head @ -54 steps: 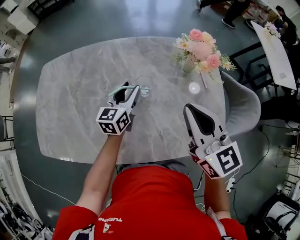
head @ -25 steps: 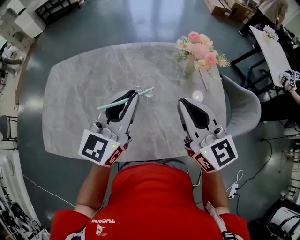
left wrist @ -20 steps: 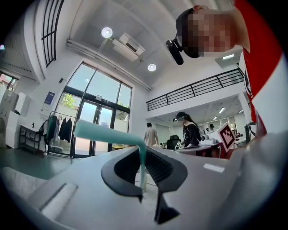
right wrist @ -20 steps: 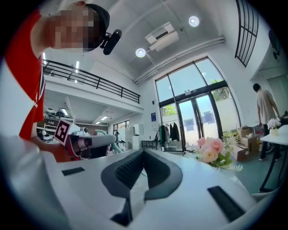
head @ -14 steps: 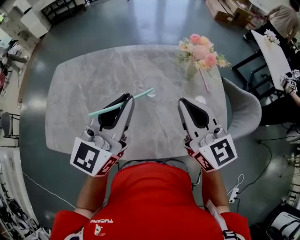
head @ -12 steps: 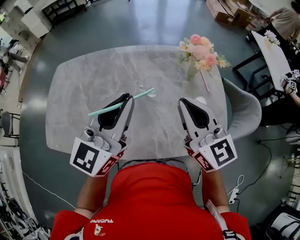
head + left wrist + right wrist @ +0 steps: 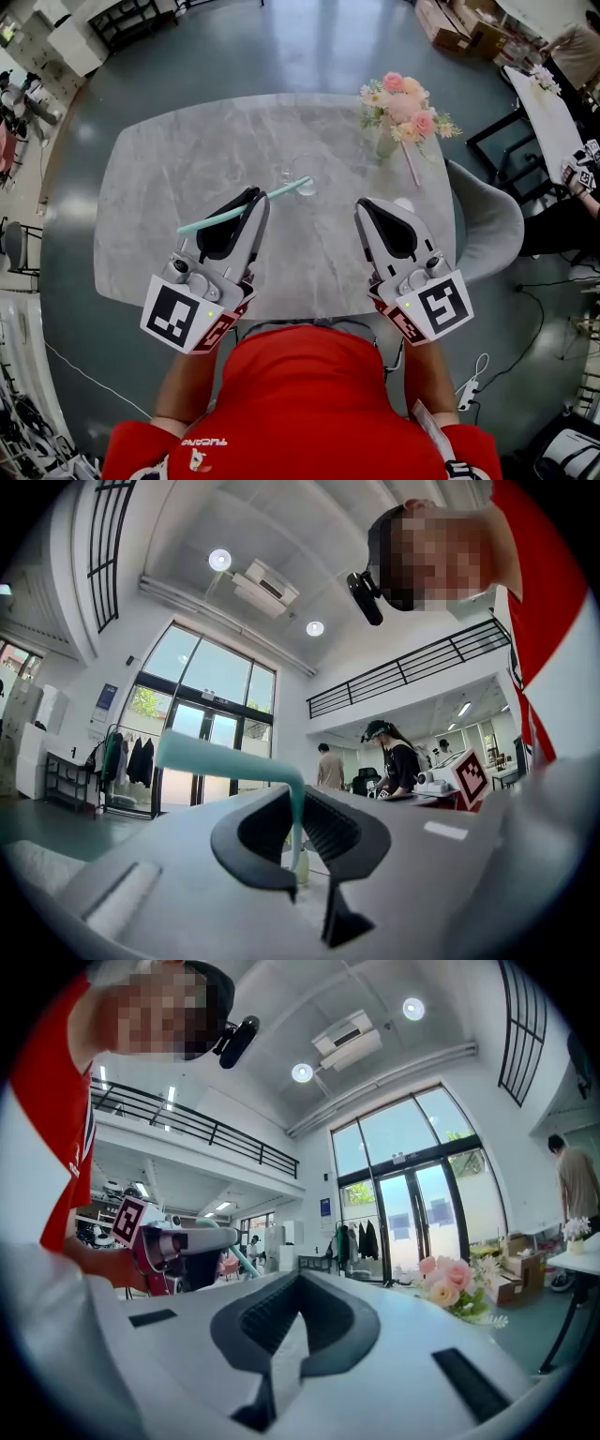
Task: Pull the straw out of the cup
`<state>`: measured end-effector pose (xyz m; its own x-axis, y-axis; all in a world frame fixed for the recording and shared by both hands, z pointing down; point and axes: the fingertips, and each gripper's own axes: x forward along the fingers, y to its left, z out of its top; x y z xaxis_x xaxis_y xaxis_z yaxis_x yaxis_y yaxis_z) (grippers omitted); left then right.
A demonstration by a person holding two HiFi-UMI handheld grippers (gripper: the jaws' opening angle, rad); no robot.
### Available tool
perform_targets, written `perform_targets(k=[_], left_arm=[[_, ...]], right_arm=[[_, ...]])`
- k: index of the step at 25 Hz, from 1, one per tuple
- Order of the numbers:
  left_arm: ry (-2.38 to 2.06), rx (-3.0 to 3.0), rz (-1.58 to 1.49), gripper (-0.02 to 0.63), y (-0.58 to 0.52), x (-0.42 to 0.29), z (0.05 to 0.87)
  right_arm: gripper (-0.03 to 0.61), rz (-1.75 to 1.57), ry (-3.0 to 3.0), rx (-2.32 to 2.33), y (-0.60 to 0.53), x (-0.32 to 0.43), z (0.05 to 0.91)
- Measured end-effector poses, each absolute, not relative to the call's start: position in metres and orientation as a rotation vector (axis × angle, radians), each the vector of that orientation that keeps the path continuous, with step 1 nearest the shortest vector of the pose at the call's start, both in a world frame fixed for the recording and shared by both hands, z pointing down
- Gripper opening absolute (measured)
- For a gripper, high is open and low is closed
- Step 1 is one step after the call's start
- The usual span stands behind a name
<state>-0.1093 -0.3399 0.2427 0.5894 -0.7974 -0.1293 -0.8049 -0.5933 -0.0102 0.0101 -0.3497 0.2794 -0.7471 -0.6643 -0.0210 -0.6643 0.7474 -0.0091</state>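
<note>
L to R, as I see it from the side. The teal straw (image 7: 211, 219) has its free end sticking out on the left of the left gripper (image 7: 256, 197) and crosses the jaws near their tips. The jaws are closed on it. In the left gripper view the straw is bent: one leg goes off to the left, the other goes down btw the two pads.

So the long axis is crosswise to this gripper, not along it, and slants away to the front-right. The other end passes the tips on the right side, toward the clear glass cup (image 7: 298, 171). The cup stands on the marble table (image 7: 159, 159), just ahead of the tips and a little to the right.

In the head view that end overlaps w/ the cup rim. If it is fully out or only above the rim, I cannot tell. I judge it is nearly free.

The L gripper is the nearer one to the cup. The right gripper (image 7: 362, 204) is apart on the right, jaws together w/ nothing in them; the cup lies ahead-left of it. The flower bouquet (image 7: 401, 103) is well ahead of it, slightly right.
</note>
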Motion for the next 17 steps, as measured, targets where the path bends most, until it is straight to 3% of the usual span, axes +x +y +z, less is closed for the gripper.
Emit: perform_targets(k=[17], left_arm=[[1.381,-2.760,0.182,0.035,-0.3463,-0.1055,0.2473]], right_arm=[[-0.002,0.005,2.903,-1.140,-0.3530,0.0186,0.2779]])
